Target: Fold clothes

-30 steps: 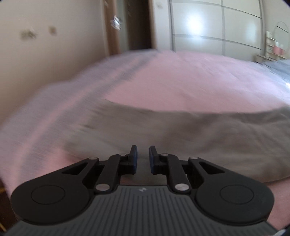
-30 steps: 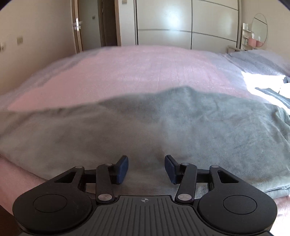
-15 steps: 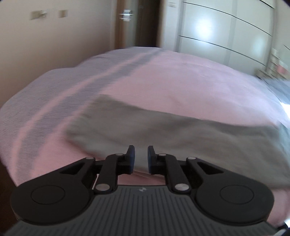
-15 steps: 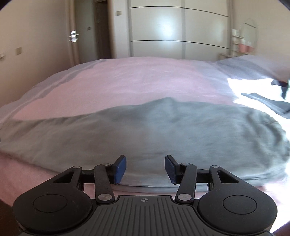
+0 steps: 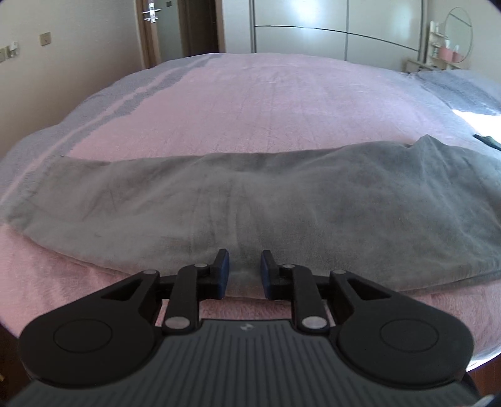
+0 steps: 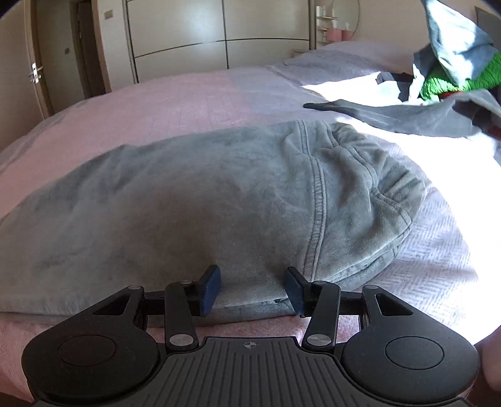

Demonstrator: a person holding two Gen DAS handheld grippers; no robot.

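Where pink quilted bedspread (image 5: 281, 103) lies, plush grey trousers (image 5: 250, 206), stitched seams

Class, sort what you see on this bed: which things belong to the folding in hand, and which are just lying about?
In the job: grey trousers; left gripper; right gripper.

Lying about: clothes pile; pillow; round mirror.

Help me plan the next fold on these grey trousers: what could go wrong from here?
The grey trousers lie close to the near edge of the pink bedspread, so a careless tug could drag them off. The waistband is bunched; folding now may trap wrinkles. The left gripper is opening and the right gripper is open, neither gripping, so either may pinch only one layer.
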